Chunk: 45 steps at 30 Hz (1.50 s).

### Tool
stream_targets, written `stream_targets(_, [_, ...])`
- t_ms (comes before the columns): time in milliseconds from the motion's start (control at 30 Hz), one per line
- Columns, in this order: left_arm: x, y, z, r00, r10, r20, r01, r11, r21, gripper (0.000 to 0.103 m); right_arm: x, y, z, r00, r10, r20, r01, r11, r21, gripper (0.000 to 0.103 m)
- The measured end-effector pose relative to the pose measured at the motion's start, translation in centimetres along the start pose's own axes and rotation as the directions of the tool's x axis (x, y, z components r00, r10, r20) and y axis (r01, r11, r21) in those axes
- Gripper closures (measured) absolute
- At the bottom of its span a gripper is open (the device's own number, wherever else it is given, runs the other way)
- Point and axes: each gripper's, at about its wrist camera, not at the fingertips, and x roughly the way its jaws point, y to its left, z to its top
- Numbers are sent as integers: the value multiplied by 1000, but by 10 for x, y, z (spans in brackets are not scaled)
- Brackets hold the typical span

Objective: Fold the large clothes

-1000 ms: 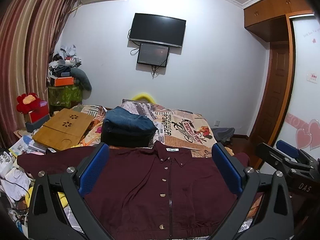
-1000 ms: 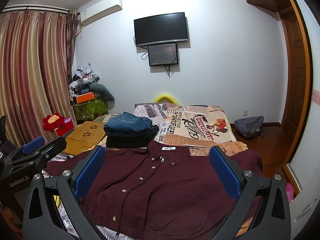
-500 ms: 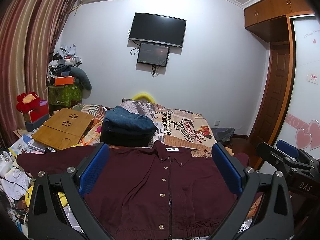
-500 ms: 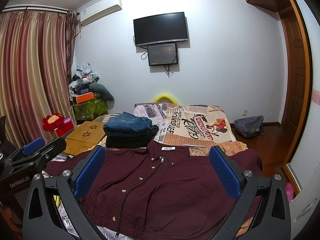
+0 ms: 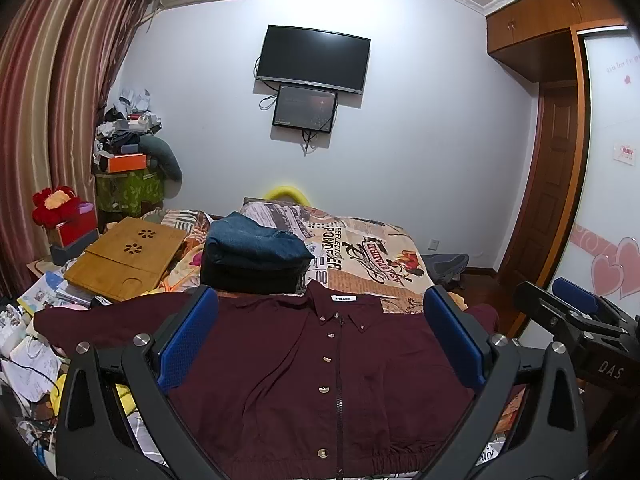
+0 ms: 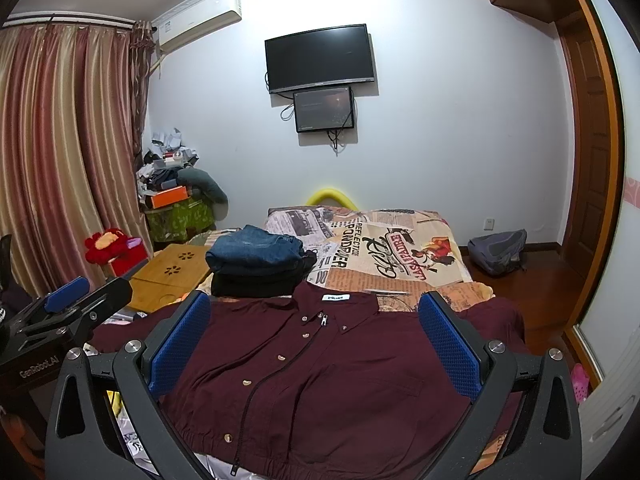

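Observation:
A dark maroon jacket with buttons and a zipper lies flat, front up, on the near end of the bed, sleeves spread to both sides; it also shows in the right wrist view. My left gripper is open and empty, held above the jacket. My right gripper is open and empty too, also above the jacket. The right gripper appears at the right edge of the left wrist view; the left gripper appears at the left edge of the right wrist view.
A stack of folded clothes, blue jeans on top, sits on the printed bedspread behind the jacket collar. A wooden lap tray and clutter lie left. A grey backpack is on the floor right. A door stands right.

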Motion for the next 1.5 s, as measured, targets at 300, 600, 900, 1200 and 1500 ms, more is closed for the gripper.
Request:
stream_targets(300, [0, -2, -4, 1000, -6, -1, 6, 1000, 11, 0, -1, -1, 2, 1000, 1, 4, -1, 1000, 0, 0])
stream_targets(600, [5, -2, 1, 1000, -11, -2, 11, 1000, 12, 0, -1, -1, 1, 1000, -2, 1, 2, 1000, -5, 0])
stream_targets(900, [11, 1, -1, 1000, -14, -13, 14, 1000, 7, 0, 4, -2, 2, 1000, -5, -11, 5, 1000, -7, 0])
stream_targets(1200, [32, 12, -1, 999, 47, -22, -47, 999, 10, 0, 24, -3, 1, 999, -16, -52, 15, 1000, -9, 0])
stream_targets(1500, [72, 51, 4, 986, 158, -45, -160, 986, -40, 0, 63, -12, 3, 992, -53, -117, 53, 999, -11, 0])
